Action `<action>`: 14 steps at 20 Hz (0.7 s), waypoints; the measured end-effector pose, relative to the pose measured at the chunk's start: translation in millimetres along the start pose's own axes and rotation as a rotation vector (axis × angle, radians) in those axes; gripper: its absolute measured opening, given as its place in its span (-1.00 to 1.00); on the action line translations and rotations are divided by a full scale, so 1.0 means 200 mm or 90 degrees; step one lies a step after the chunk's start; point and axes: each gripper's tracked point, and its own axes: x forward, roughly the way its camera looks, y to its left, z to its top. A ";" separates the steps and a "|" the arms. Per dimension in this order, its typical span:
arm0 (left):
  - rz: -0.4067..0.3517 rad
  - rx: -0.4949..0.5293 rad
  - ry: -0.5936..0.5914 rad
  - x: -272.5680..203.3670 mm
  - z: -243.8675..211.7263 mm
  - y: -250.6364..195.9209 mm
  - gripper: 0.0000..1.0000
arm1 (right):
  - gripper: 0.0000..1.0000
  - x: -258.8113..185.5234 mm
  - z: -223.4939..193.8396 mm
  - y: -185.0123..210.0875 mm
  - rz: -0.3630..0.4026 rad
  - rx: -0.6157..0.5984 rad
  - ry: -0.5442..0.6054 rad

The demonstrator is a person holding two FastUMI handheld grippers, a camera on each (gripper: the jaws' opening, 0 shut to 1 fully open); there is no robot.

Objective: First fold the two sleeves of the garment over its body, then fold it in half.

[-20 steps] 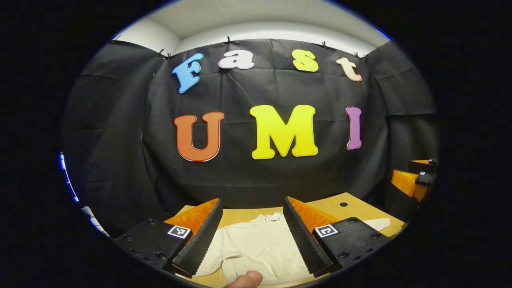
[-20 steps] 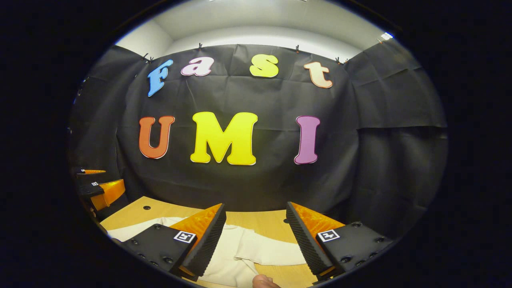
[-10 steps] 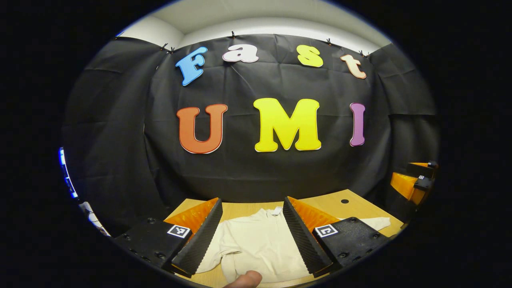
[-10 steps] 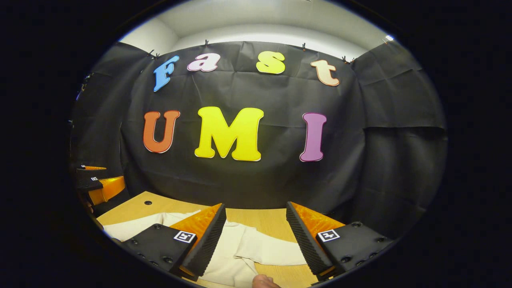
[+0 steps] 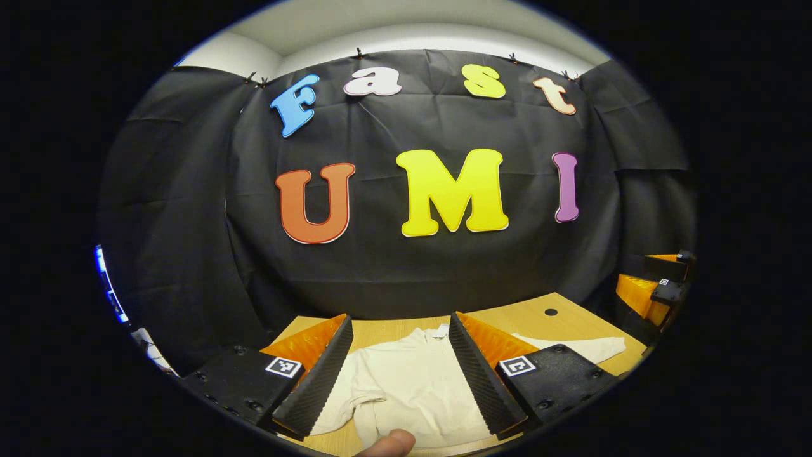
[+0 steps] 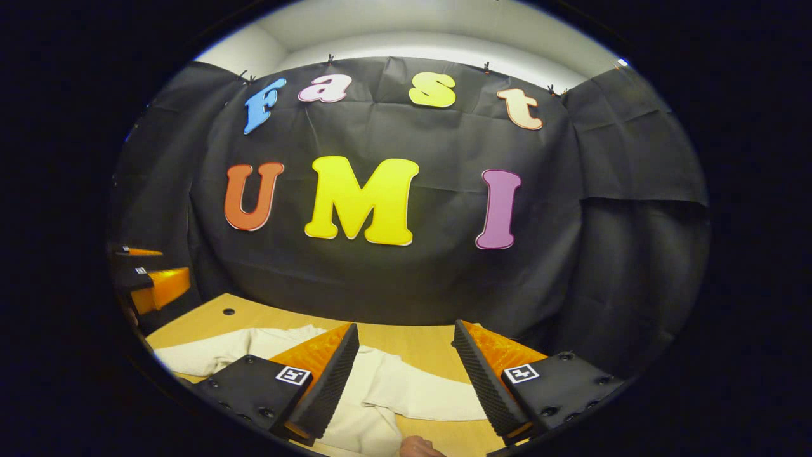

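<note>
Both views tipped down slightly since a second ago; more table (image 5: 558, 320) showing. Garment (image 5: 406, 387) flat at lower centre between left gripper (image 5: 398, 374) fingers, spread wide, nothing held. Right gripper (image 6: 406, 381) likewise wide (a sleeve (image 6: 431, 397) lies between, untouched).

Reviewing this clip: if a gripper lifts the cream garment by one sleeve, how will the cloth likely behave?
The garment looks thin and soft, with creases where a sleeve joins the body, so it would probably drape limply rather than hold shape. It seems light. Lying flat on the smooth wooden table, it may slide when pushed.
</note>
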 end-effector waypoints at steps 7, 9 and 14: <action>0.051 0.010 0.031 -0.01 -0.05 -0.08 0.94 | 0.88 0.24 -0.40 -0.56 -0.083 0.001 0.095; 0.064 0.025 0.038 -0.02 -0.06 -0.12 0.94 | 0.88 0.30 -0.60 -0.74 -0.100 0.004 0.154; 0.090 0.044 0.030 -0.08 -0.02 -0.22 0.94 | 0.89 0.36 -1.13 -1.11 -0.169 0.056 0.306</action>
